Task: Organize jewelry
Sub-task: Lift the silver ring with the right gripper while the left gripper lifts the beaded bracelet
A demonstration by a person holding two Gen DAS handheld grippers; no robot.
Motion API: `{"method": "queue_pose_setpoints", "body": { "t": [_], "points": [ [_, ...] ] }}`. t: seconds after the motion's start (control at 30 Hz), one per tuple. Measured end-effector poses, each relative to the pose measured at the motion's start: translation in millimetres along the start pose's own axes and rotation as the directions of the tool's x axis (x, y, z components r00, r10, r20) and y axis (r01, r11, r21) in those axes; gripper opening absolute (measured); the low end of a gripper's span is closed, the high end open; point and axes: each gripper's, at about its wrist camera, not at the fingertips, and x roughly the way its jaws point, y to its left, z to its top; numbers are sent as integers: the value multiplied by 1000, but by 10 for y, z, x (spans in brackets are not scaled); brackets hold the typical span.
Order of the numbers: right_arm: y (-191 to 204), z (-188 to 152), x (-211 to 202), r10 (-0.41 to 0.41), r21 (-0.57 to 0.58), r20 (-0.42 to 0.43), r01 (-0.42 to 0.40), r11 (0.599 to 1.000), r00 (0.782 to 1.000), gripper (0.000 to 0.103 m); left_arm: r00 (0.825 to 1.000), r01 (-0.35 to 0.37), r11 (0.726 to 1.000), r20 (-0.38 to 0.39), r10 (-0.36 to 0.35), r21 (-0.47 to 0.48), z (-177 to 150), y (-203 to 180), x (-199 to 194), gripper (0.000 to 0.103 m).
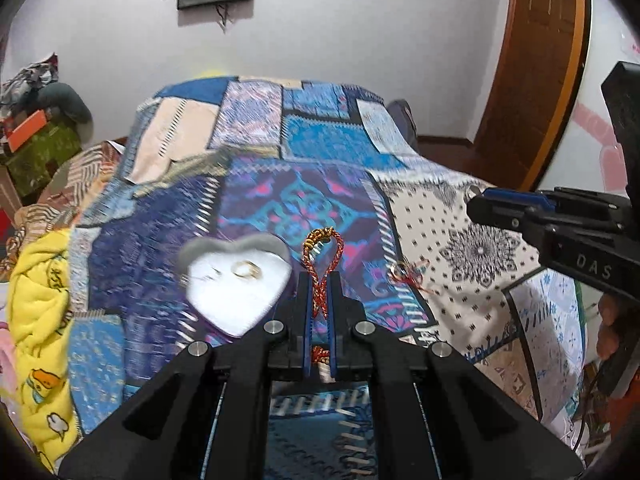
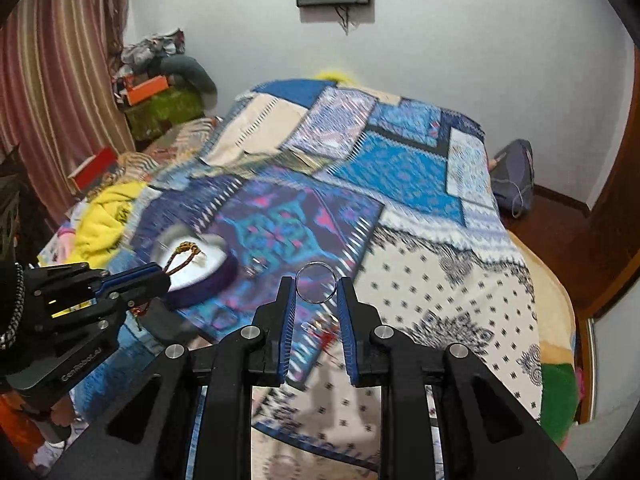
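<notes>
My left gripper [image 1: 320,280] is shut on a red-and-gold braided cord bracelet [image 1: 323,256], its loop sticking out past the fingertips. Just left of it lies a heart-shaped purple jewelry box [image 1: 236,300] with a white lining and a gold ring [image 1: 246,269] inside. My right gripper [image 2: 316,284] is shut on a silver ring [image 2: 316,282] held between its fingertips above the bedspread. In the right wrist view the box [image 2: 200,276] sits at the left with the left gripper [image 2: 160,276] and the bracelet [image 2: 180,258] over it. A ring with red thread [image 1: 402,272] lies on the spread.
A patchwork bedspread [image 1: 304,152] covers the bed. A yellow blanket [image 1: 36,300] lies at the left edge, piled boxes and clothes [image 1: 32,128] beyond it. A wooden door [image 1: 536,60] stands at the right. A striped curtain [image 2: 52,80] hangs at the left.
</notes>
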Motion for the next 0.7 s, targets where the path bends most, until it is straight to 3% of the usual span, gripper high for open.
{"method": "queue_pose_setpoints", "body": {
  "t": [0.4, 0.7],
  "points": [
    [454, 259, 19, 80, -18, 65, -79, 997, 995, 19, 995, -31, 999, 90, 35, -39, 145, 386, -341, 5],
    [648, 324, 279, 123, -17, 37, -123, 992, 992, 19, 995, -23, 997, 96, 31, -78, 172, 710, -328, 5]
  ]
}}
